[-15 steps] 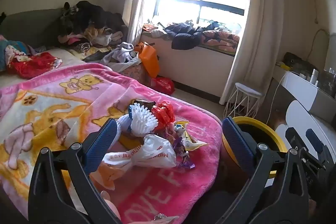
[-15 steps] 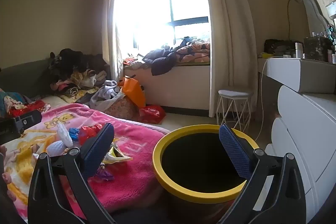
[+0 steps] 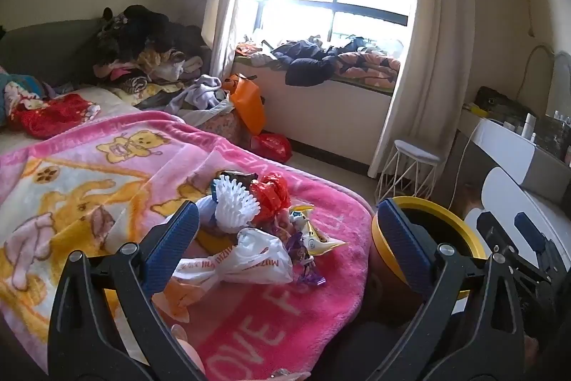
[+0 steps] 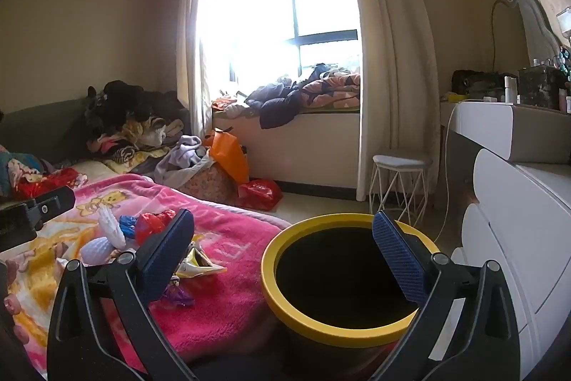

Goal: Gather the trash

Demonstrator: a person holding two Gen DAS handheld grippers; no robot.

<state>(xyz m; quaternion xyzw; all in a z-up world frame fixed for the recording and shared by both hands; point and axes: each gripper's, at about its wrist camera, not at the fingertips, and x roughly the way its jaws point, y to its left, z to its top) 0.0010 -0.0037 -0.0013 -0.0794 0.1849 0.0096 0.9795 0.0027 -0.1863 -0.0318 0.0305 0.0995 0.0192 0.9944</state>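
Trash ahead of the left tongs

Trash pile [image 3: 257,224] lies on the pink blanket [image 3: 107,174], just left of the yellow-rimmed bin [image 4: 342,277]. Left gripper [image 3: 289,238] is wide open, empty and nearer, facing the white bag [image 3: 246,263], whose long axis runs across its jaws. Right gripper [image 4: 285,256], open and empty, frames the bin.
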